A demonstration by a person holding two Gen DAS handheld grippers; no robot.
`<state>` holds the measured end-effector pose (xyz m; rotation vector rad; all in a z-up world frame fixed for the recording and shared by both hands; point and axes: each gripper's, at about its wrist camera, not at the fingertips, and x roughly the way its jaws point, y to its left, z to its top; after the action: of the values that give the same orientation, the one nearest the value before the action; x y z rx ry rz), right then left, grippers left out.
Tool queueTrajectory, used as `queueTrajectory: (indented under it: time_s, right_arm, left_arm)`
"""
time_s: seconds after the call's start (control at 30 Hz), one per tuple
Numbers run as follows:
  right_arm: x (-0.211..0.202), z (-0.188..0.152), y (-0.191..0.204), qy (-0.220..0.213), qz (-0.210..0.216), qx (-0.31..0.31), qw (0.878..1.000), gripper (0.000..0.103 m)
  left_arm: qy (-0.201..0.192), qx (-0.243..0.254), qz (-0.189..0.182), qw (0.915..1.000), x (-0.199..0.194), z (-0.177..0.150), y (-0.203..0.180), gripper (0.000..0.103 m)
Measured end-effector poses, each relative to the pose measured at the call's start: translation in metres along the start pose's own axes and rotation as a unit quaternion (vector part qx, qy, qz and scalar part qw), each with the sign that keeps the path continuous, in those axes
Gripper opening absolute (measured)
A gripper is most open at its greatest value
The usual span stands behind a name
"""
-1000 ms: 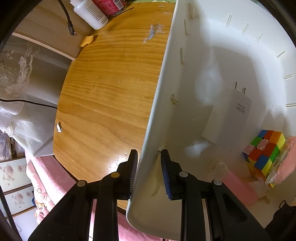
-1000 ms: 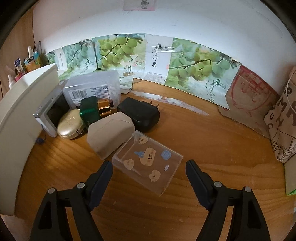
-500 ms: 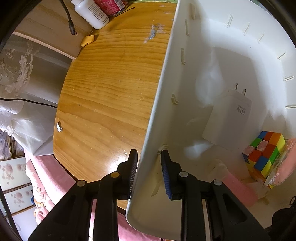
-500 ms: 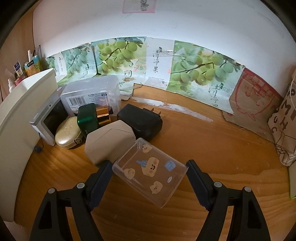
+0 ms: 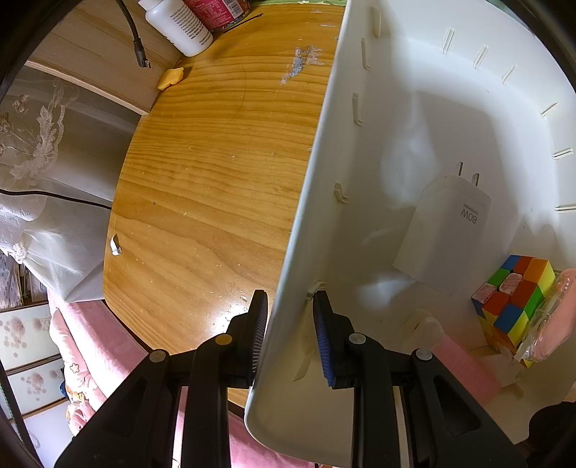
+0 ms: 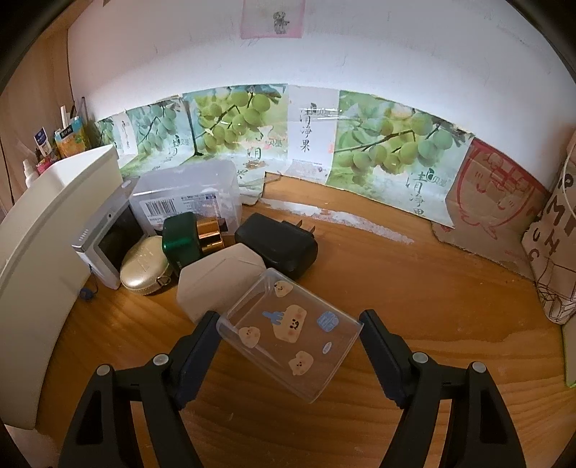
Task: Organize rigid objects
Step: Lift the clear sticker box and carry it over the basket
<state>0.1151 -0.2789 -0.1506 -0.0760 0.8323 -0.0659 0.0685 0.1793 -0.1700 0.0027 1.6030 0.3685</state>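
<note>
- The left hand-held gripper (image 5: 289, 338) is clamping the near wall of a white bin (image 5: 306, 201), one pad outside and one inside, at the lower centre of the left wrist view.
- Inside the bin, at the right of the frame, a white charger (image 5: 442, 234) is lying flat, showing "80W" printed upside down near its prongs.
- Below it, at the lower right, a multicoloured puzzle cube (image 5: 514, 298) is sitting against a clear-wrapped pink item (image 5: 554, 316), with a pink block (image 5: 468, 370) just beside them.
- On the wooden tabletop (image 5: 201, 187), at the upper left, a white bottle (image 5: 180, 25) with small unreadable print is standing next to a red can (image 5: 216, 10).
- The right hand-held gripper (image 6: 289, 345) is closing its jaws around a clear plastic box (image 6: 291, 327) decorated with cartoon stickers; the box is sitting tilted between the pads at the lower centre, and the pads are not visibly pressing on it.
- Behind it, left of centre, are clustering a beige box (image 6: 219, 284), a black charger (image 6: 277, 248), a green and gold item (image 6: 190, 237), a gold oval case (image 6: 144, 266) and a barcode-labelled translucent case (image 6: 187, 201).
- Along the wall, grape posters (image 6: 230, 122) are showing the characters "清净果".
</note>
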Motion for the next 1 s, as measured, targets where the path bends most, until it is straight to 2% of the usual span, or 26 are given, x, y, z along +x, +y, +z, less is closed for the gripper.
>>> queueTrajectory:
  time_s: [0.47, 1.0]
  right_arm:
    - [-0.038, 0.007, 0.005, -0.034, -0.009, 0.0, 0.999, 0.078]
    - [-0.104, 0.019, 0.067, -0.064, 0.01, -0.009, 0.998, 0.078]
  left_arm:
    - [-0.015, 0.017, -0.004, 0.9997, -0.001, -0.001, -0.003, 0.028]
    - [-0.025, 0.057, -0.01, 0.998, -0.007, 0.002, -0.009, 0.028]
